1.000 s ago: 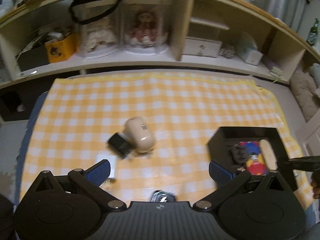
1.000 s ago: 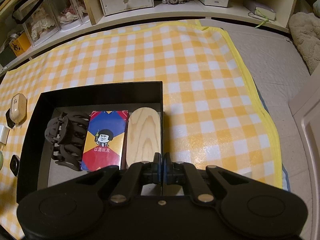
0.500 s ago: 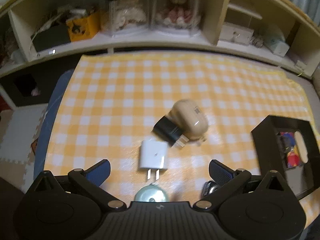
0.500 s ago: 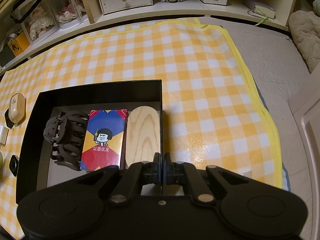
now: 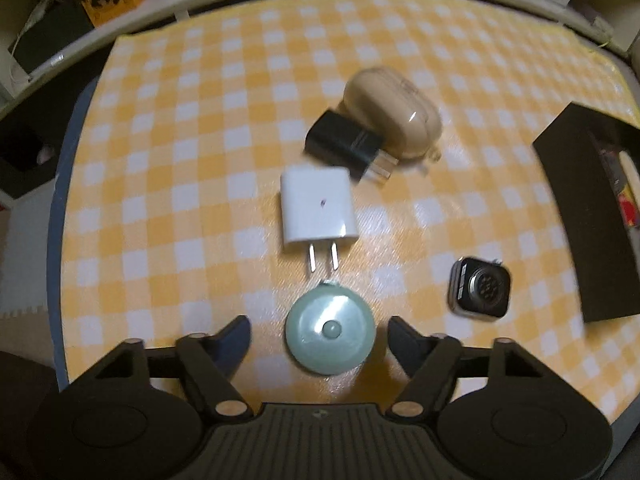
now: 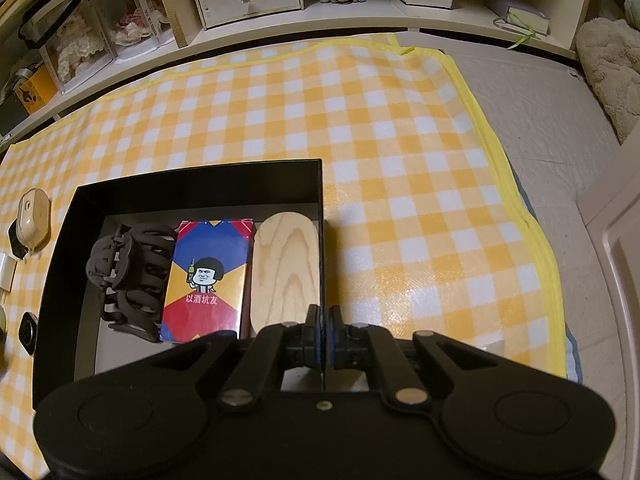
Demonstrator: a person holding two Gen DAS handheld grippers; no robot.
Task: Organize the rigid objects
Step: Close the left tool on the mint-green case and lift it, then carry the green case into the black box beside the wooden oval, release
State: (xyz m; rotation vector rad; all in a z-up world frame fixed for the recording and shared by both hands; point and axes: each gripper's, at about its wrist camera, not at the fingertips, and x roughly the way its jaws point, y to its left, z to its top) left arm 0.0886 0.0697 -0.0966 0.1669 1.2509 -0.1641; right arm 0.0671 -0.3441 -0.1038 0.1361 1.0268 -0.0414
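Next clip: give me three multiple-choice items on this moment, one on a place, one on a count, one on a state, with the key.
1. Where does the wooden oval lie?
A. On the cloth beside the chargers
B. In the black box, against its right wall
C. On the shelf

2. How many things lie in the black box?
A. Three
B. Five
C. One

3. How does the right tool stand?
A. Wide open over the cloth
B. Gripping the card box
C. Shut on the wall of the black box

Key: 1 B, the oval touches the right wall beside the card box. 2 A, hair clip, card box and oval. 3 C, the wall's thin edge runs between the closed fingers.
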